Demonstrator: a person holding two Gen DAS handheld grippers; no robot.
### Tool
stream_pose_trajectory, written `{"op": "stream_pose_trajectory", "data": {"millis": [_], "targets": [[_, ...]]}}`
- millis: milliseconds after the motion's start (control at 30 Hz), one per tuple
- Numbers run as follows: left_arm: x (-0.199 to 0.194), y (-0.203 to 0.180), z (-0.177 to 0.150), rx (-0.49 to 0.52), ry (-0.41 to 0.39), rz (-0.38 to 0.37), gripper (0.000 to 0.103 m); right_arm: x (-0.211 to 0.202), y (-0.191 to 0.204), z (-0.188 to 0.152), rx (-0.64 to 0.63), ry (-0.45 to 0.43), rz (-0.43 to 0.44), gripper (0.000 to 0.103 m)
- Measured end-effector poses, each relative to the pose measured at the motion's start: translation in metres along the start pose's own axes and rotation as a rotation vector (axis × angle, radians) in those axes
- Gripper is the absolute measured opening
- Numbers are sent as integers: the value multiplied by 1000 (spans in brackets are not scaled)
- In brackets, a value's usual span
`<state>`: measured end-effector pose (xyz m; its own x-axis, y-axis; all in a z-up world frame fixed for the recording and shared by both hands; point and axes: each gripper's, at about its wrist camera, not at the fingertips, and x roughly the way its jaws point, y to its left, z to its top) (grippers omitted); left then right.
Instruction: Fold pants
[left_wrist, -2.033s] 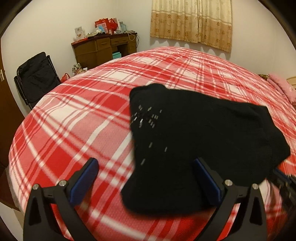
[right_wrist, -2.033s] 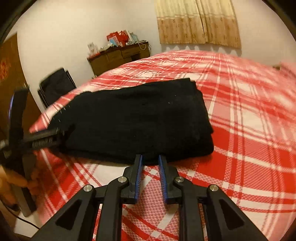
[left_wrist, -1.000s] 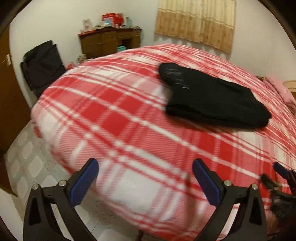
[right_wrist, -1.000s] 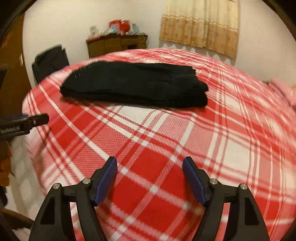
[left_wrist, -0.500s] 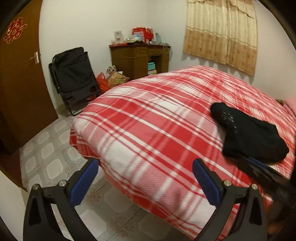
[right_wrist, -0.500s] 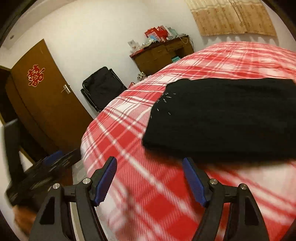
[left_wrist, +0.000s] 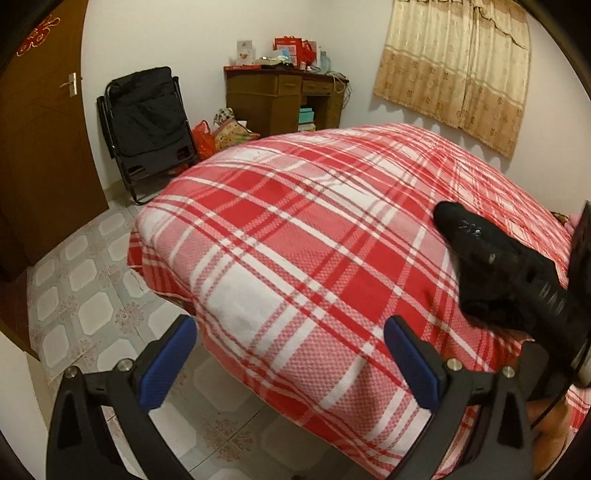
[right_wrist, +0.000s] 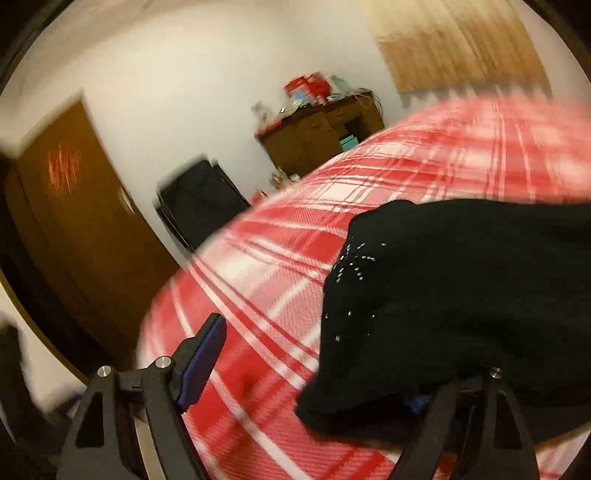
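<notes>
The folded black pants (left_wrist: 476, 254) lie on the red plaid bed (left_wrist: 295, 258), at the right edge of the left wrist view. My left gripper (left_wrist: 290, 363) is open and empty, hovering over the bed's near corner, well left of the pants. In the blurred right wrist view the pants (right_wrist: 461, 295) fill the right side, with small silver studs near their corner. My right gripper (right_wrist: 314, 354) is at that corner with its jaws opening wide. The pants' near corner overlaps and hides the right pad. The left pad (right_wrist: 201, 360) is over bare blanket. Neither pad presses on the cloth.
Tiled floor (left_wrist: 85, 280) lies left of the bed. A brown door (left_wrist: 40, 147), a black folding chair (left_wrist: 147, 125) and a cluttered wooden desk (left_wrist: 288, 99) line the far wall, with a beige curtain (left_wrist: 454, 70) beyond. The right tool's housing (left_wrist: 546, 299) and a hand (left_wrist: 550, 424) cross the left wrist view's right edge.
Both views swung left, so the door, chair and floor are now in sight. The pants slid to the right of the left wrist view. The right gripper's jaws spread wider and the pants' corner now covers its right pad.
</notes>
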<state>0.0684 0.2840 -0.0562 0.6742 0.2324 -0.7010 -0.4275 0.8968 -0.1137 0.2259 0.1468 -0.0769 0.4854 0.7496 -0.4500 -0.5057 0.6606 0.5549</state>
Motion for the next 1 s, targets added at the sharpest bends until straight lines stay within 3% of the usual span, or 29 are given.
{"op": "stream_pose_trajectory", "data": {"millis": [100,167,267,433,500,633,767,833,1000], "targets": [[2,0,0,-8,6,-1,103,0,14,-2,-105,105,72,85],[4,-1,1,-22,18,-13,103,-3,4,1,-69,140,112,85],[3,-5,-1,-19,22,-28,103,-16,-10,-1,11,136,131,85],[-7,-14,0,39,-27,0,103,-54,-18,-39,41,188,141,84],[-8,-17,-1,40,-21,-16,103,-77,-23,-52,65,169,129,84],[-14,-36,-4,82,-38,-32,103,-127,-39,-64,112,83,-4,84],[-26,-71,-11,152,-54,-59,103,-175,-41,-57,46,-43,-320,84],[-33,-88,-16,181,-58,-66,103,-192,-37,-55,15,-87,-430,84],[-58,-123,-30,269,-117,-73,103,-226,-17,-62,-70,-160,-589,84]]}}
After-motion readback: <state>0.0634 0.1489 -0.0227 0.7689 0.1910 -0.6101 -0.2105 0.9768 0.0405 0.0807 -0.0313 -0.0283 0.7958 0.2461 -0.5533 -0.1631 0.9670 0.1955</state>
